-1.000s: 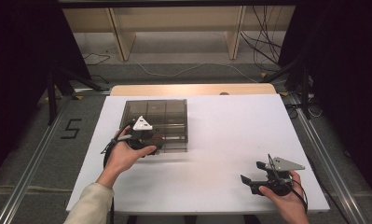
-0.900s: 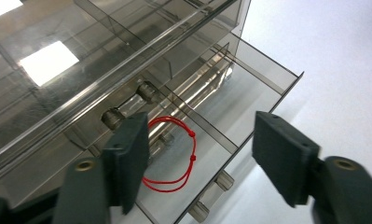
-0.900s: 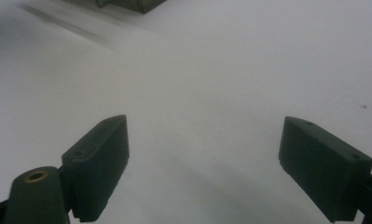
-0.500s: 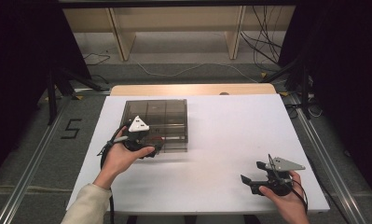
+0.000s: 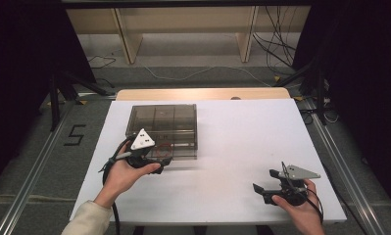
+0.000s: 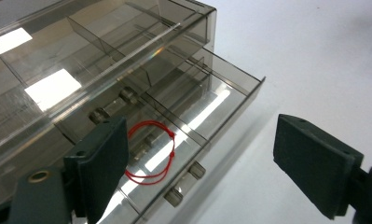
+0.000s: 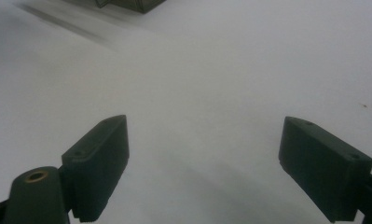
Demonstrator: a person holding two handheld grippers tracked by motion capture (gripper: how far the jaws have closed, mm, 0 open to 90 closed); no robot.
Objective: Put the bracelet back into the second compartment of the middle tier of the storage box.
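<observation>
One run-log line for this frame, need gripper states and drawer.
left gripper: jaws just opened, nothing between | drawer: pulled partly out of clear organiser box | red loop: lying in drawer | right gripper: open, over bare white table

A black "5" (image 5: 75, 135) – marked on the grey floor (image 5: 46, 161) – left of the table

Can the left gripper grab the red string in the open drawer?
Probably yes. The left gripper stands open just above the red string loop, which lies uncovered in the pulled-out drawer; the thin dividers could crowd the jaws.
</observation>
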